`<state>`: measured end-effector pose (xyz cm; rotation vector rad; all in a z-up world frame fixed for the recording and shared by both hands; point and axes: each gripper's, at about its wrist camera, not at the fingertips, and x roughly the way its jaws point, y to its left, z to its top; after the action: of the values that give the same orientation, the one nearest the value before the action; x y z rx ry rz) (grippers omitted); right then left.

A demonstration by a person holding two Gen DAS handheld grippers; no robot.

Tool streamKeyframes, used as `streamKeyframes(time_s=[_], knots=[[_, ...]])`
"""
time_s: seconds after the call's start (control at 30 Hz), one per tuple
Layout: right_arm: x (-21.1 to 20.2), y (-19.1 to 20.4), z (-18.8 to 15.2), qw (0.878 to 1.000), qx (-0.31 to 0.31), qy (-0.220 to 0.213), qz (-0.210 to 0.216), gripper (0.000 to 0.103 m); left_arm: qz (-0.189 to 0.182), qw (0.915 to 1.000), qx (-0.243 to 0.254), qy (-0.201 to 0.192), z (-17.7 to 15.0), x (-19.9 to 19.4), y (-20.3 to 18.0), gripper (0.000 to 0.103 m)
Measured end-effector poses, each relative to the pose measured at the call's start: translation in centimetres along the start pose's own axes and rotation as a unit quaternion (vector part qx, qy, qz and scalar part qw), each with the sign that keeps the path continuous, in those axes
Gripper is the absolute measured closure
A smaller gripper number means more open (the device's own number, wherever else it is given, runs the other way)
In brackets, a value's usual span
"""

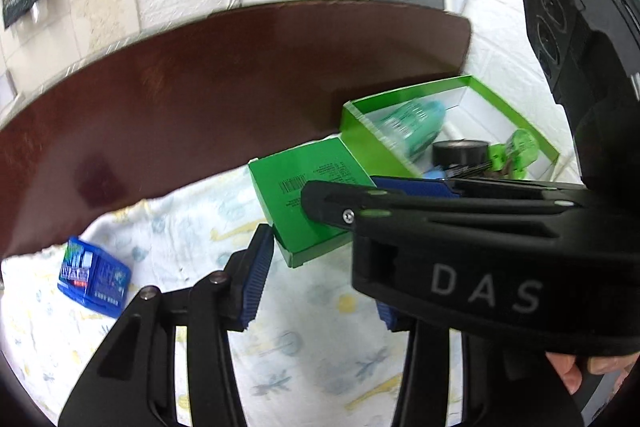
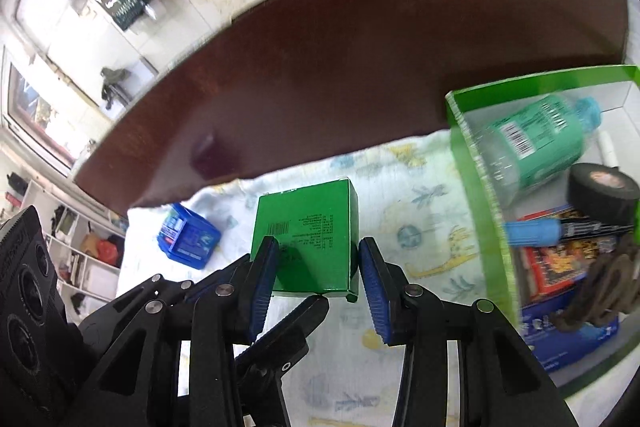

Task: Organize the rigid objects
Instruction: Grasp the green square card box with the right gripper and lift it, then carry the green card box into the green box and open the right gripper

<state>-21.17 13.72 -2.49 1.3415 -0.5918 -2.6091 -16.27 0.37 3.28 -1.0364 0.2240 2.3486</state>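
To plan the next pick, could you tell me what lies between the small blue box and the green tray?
The green carton, straddled by the right claw; right wrist view.

The right gripper (image 1: 472, 227) crosses in front of the left gripper's (image 1: 320, 267) camera and covers that gripper's own right finger almost wholly, along with the near corner of the green box (image 1: 308, 195). Just beyond, the contents of the green tray (image 2: 476, 187) smear with motion blur; the teal bottle's (image 2: 536, 143) label cannot be read. The tray runs off the right edge. The small blue pack's (image 2: 188, 235) print is too small to make out.
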Motion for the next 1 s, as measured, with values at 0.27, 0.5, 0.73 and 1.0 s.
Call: streamKeyframes(time_s=[0.27,0.5,0.73,1.0], knots=[[-6.2,-4.6,0.3,0.997,0.039,-0.060,-0.001,0.059,-0.017,0.9972,0.071,-0.017,3.5,0.4,-7.8,0.059],[-10.9,-9.6,0.2,0.990,0.091,-0.103,-0.007,0.059,-0.038,0.9928,0.113,-0.016,6.2,2.2,-13.7,0.059],[-13.7,-15.0,0.4,0.982,0.141,-0.124,-0.006,0.059,-0.043,0.9886,0.144,-0.001,7.5,4.5,-17.3,0.059],[-14.1,-18.1,0.5,0.979,0.164,-0.124,-0.001,0.059,-0.048,0.9869,0.153,0.015,7.8,6.9,-18.9,0.059]])
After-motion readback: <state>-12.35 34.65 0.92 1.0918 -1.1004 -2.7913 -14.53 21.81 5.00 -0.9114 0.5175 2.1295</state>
